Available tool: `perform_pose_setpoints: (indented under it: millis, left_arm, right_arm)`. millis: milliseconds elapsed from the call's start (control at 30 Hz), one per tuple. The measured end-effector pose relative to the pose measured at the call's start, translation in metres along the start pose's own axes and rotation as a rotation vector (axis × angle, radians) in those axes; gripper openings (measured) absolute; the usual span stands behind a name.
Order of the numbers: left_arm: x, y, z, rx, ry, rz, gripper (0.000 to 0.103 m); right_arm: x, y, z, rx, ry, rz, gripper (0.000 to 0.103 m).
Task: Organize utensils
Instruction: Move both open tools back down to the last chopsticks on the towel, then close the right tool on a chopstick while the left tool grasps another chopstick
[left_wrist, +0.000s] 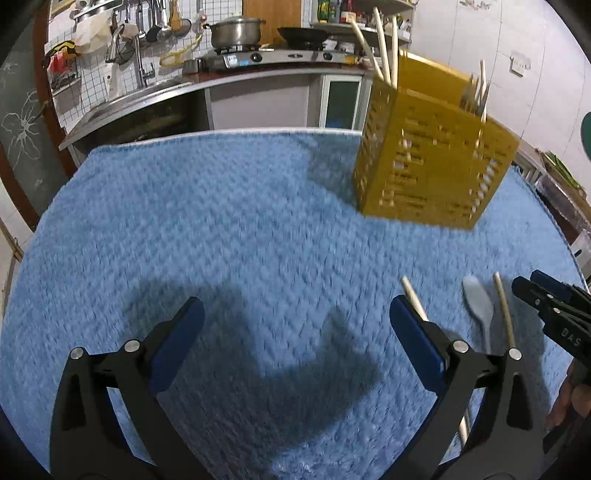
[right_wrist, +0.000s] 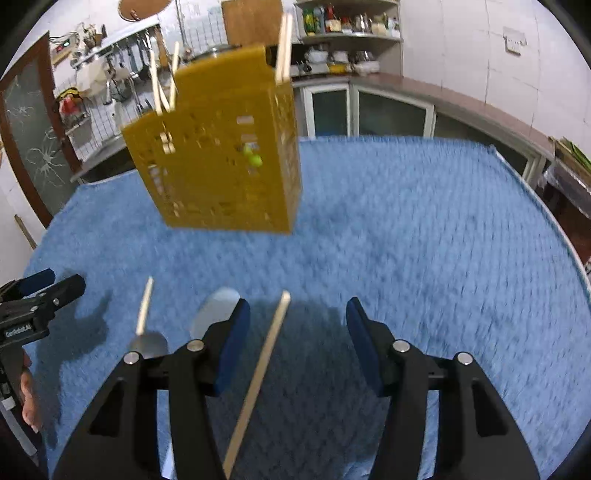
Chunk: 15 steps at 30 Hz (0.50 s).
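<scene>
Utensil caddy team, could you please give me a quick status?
Both grippers open, empty. Chopstick and spoons loose on cloth. Yellow caddy upright, unobstructed.

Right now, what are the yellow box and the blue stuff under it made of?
The yellow utensil holder looks like hard plastic: smooth, one colour, with rows of punched slots. The blue cover on the table looks like soft, fluffy cloth, probably a towel, with a bumpy woven pattern.

Blue towel (left_wrist: 221, 229) covers table. Behind: steel pot (left_wrist: 236, 31) & black pan (left_wrist: 303, 34) on gas stove (left_wrist: 273, 57), sink w/ tap (left_wrist: 138, 62) at left, ladles on wall rack, bottles on shelf (right_wrist: 347, 20)
</scene>
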<state>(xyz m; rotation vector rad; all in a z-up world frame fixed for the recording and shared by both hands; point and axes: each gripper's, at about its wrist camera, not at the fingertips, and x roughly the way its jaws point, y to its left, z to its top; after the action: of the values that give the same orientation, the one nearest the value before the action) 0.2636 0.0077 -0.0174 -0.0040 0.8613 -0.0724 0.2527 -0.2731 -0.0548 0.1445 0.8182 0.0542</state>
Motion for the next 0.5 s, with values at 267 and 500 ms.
perform_pose_setpoints:
  millis: [267, 500]
  left_arm:
    - [0.007, -0.007, -0.009, 0.004, 0.034, -0.007, 0.097]
    - [0.015, -0.019, -0.006, 0.005, 0.060, -0.011, 0.097]
  right_arm:
    - [0.015, 0.010, -0.007, 0.014, 0.067, 0.008, 0.020]
    - [0.027, 0.020, 0.002, 0.012, 0.117, -0.016, 0.010]
